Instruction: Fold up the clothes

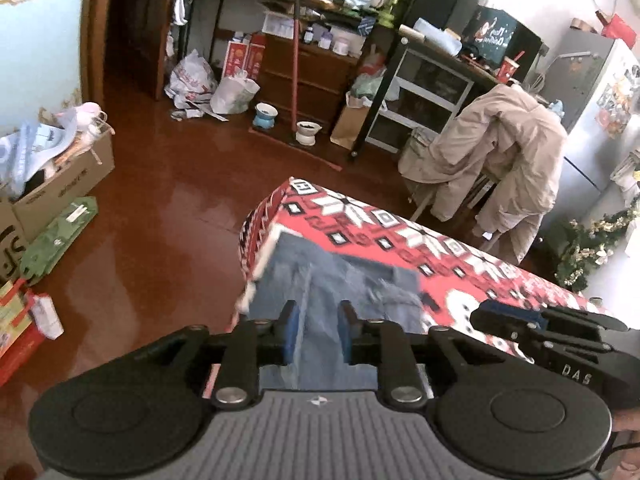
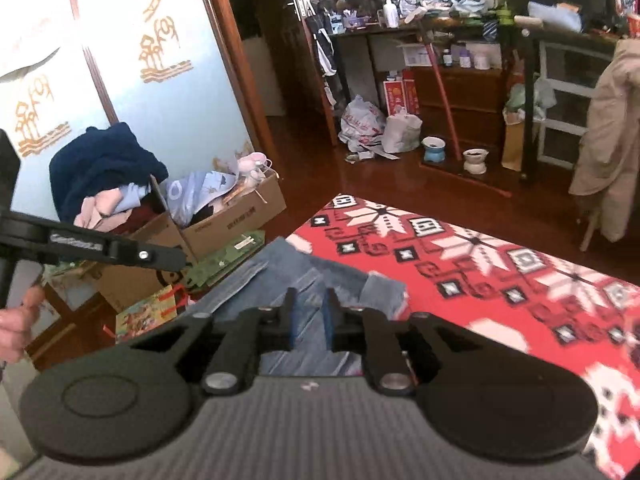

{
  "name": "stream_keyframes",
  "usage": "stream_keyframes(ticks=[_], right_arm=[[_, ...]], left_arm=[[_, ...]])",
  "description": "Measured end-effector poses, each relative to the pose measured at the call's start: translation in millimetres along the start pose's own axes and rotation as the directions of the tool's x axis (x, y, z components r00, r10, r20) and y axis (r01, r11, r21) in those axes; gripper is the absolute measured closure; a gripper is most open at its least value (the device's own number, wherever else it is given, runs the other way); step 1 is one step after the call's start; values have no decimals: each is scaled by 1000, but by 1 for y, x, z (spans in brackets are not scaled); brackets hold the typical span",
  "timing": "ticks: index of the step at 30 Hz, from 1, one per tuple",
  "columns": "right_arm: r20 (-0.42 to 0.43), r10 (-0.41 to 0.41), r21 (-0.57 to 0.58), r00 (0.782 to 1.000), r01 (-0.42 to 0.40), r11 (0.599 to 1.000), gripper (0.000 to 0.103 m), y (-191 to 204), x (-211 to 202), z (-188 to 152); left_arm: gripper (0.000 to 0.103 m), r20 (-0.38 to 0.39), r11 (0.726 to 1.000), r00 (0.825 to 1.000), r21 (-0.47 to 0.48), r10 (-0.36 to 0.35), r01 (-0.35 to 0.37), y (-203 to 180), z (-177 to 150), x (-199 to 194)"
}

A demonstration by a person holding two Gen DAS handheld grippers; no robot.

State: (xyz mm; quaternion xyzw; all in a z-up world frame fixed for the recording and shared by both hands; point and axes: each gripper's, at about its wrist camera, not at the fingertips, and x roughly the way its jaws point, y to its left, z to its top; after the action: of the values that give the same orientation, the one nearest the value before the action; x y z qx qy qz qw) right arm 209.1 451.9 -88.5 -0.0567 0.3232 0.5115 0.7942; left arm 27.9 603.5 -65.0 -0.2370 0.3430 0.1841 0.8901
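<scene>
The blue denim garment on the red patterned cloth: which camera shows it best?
The right wrist view: the blue denim garment shows its folded outline and edges. The left wrist view shows it blurred, partly hidden by gripper fingers.

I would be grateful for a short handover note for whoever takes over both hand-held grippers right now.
Left hand-held gripper: fingers part open over the jeans, nothing visibly clamped.
Right hand-held gripper: also part open above the denim, holding nothing that I can see.
The blue jeans lie at the corner of the table with the red patterned cloth, one edge reaching the table's edge, a cuff turned up.
Done: jeans laid out, perhaps partly folded.
Left: finish folding and square the stack.
</scene>
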Motion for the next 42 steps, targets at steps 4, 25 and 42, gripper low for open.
stream_keyframes(ticks=[4,25,42], right_arm=[[10,-21,4,1000,21,1000,69,23,-58,-17],[-20,-71,16,997,71,997,1,122,-190,-148],[-61,-292,33,954,294,955,1,138,-212,-139]], left_arm=[[59,17,1000,1000,5,14,-14,-14,-25,-47],[26,17,978,979,39,202,-203,-63,-176,-126],[19,3,942,946,95,324,-322,-83,-187,-152]])
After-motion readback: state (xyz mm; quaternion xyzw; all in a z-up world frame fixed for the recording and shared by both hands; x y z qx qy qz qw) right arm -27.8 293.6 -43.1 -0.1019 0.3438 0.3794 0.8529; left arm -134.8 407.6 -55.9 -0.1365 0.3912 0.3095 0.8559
